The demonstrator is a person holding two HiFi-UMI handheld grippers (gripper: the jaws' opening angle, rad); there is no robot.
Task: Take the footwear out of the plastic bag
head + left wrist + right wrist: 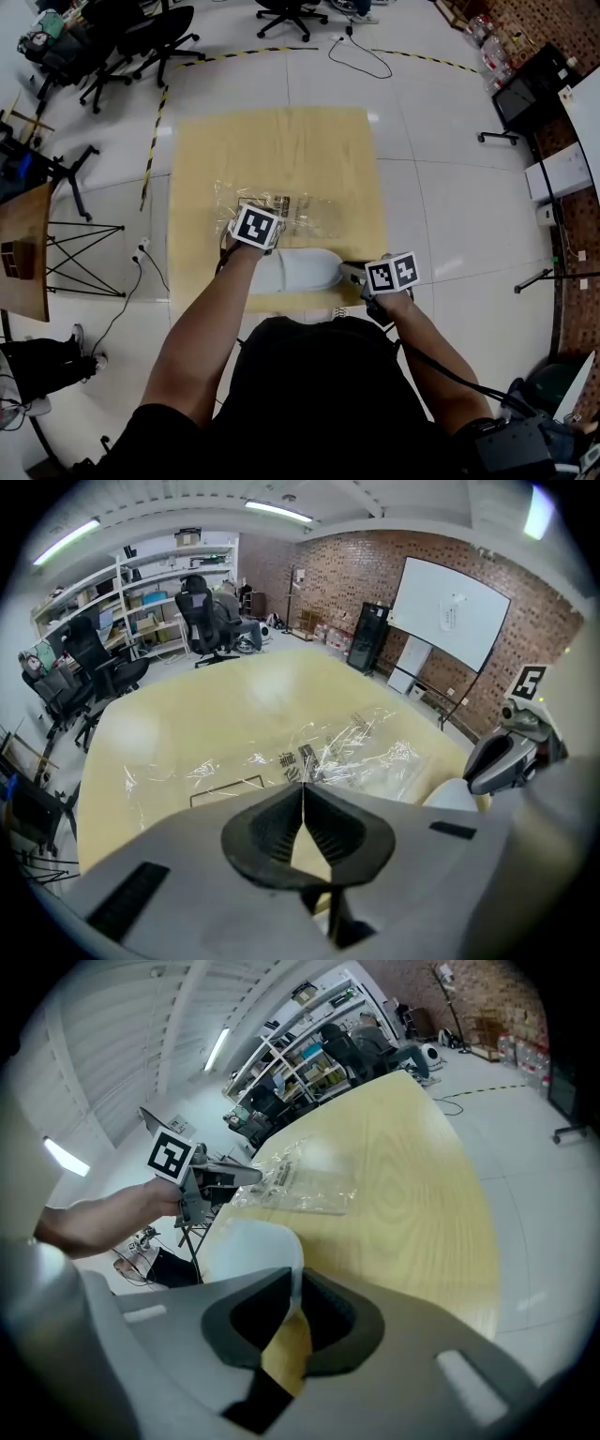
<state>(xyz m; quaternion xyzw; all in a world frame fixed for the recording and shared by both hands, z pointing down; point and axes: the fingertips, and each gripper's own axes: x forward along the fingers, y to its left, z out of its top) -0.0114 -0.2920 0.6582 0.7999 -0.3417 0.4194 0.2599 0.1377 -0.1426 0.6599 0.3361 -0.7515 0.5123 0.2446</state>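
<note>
A clear plastic bag (pixel 298 214) with printed text lies flat on the pale wooden table (pixel 281 141). My left gripper (pixel 272 242) is shut on its near edge, and the film meets the closed jaw tips (pixel 303 782) in the left gripper view. A white slipper (pixel 295 272) lies outside the bag beside the table's front edge. My right gripper (pixel 352 274) is shut on the slipper's thin rim (pixel 246 1246), which runs down between the pads (pixel 296 1283). From the right gripper view the bag (pixel 305 1185) lies beyond, with the left gripper (pixel 234 1177) at its corner.
The table's far half is bare wood. Office chairs (pixel 141 42) stand on the floor behind it, and a folding stand (pixel 80 248) is at its left. Cables and yellow-black tape (pixel 155 131) cross the tiles. A whiteboard (pixel 450 611) leans on a brick wall.
</note>
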